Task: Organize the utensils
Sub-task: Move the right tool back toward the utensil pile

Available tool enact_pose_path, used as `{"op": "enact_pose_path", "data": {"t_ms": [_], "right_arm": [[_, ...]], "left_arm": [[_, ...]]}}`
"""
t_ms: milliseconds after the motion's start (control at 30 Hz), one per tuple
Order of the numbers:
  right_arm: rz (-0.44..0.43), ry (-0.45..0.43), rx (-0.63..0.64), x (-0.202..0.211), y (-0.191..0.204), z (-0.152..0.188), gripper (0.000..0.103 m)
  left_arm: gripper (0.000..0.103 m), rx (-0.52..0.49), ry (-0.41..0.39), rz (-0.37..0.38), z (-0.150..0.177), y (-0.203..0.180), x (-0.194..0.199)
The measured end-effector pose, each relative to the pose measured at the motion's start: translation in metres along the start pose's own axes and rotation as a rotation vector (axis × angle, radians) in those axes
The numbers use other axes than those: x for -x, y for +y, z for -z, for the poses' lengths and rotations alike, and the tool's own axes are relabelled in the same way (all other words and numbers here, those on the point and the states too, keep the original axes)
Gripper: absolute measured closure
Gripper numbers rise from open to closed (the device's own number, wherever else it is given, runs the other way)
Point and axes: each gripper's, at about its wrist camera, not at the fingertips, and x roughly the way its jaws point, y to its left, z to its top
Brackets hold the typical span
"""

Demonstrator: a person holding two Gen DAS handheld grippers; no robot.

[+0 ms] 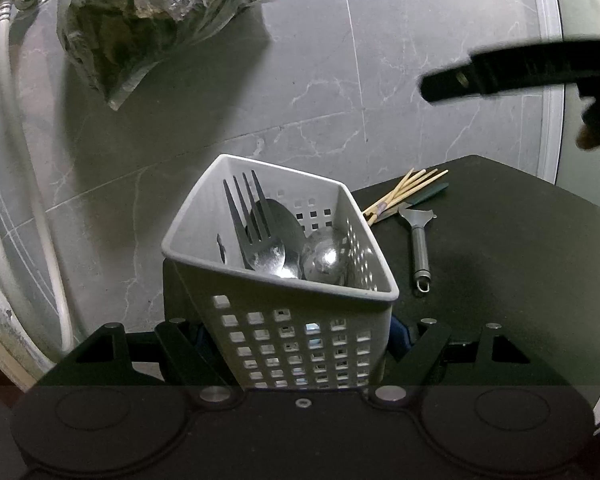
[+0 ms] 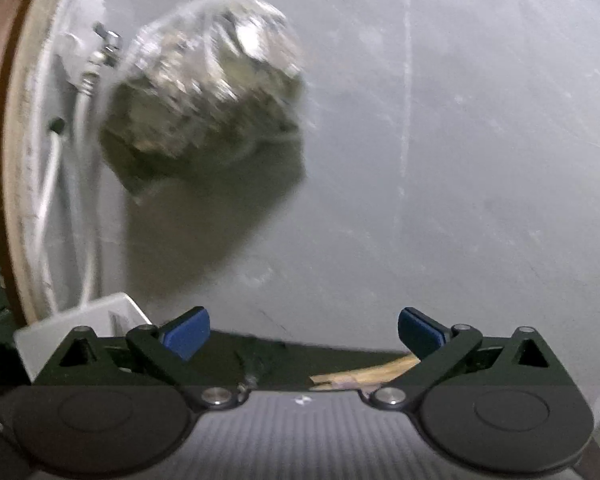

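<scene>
Left wrist view, nearest: left gripper (image 1: 300,344) clenched on the lower walls of a white perforated utensil caddy (image 1: 260,336). Both blue pads mostly hidden behind the caddy; only slivers show at either side. Caddy tilted, open mouth facing up and away, its base cut off behind the gripper body.

Inside the caddy: a dark fork (image 1: 246,216), tines up and leaning far-left, long axis running near-to-far; a steel spoon (image 1: 278,236) behind it, bowl up; a rounder ladle-like bowl (image 1: 324,258) to the right. All handles hidden in the caddy.

Past the caddy on the right, on a black tabletop (image 1: 500,260): a steel peeler (image 1: 419,240), head far, hanging loop near, long axis near-to-far. Just beyond it, a bundle of wooden chopsticks (image 1: 406,190) fanned toward far-right, near ends hidden by the caddy rim; a dark green handle (image 1: 430,194) lies with them, kind unclear.

Right wrist view, blurred: right gripper (image 2: 303,334) released, blue pads well apart, nothing between them. Chopstick ends (image 2: 364,374) show below; caddy corner (image 2: 80,324) at lower left.

Farthest: grey marble wall (image 1: 380,60), hanging clear plastic bag (image 1: 148,24) with dark contents, white hose (image 1: 16,140) at left.
</scene>
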Motion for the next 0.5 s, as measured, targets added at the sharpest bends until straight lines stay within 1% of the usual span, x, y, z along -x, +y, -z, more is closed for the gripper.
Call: {"op": "enact_pose_path", "data": {"t_ms": [167,300,367,500], "right_arm": [[0.06,0.085,0.004,-0.006,-0.01,0.015,0.0],[0.082,0.167,0.014,-0.012,-0.017,0.03,0.0],[0.089,0.231,0.019,-0.019,-0.02,0.038,0.0],[0.093,0.368,-0.025,-0.033,-0.032,0.052,0.0]], "left_arm": [[0.023,-0.007,0.009,-0.002,-0.002,-0.001,-0.004],[0.023,0.0,0.011,-0.014,-0.003,-0.003,-0.007],[0.023,0.008,0.016,-0.023,-0.005,-0.004,-0.009],[0.023,0.028,0.037,-0.04,-0.01,-0.005,-0.013]]}}
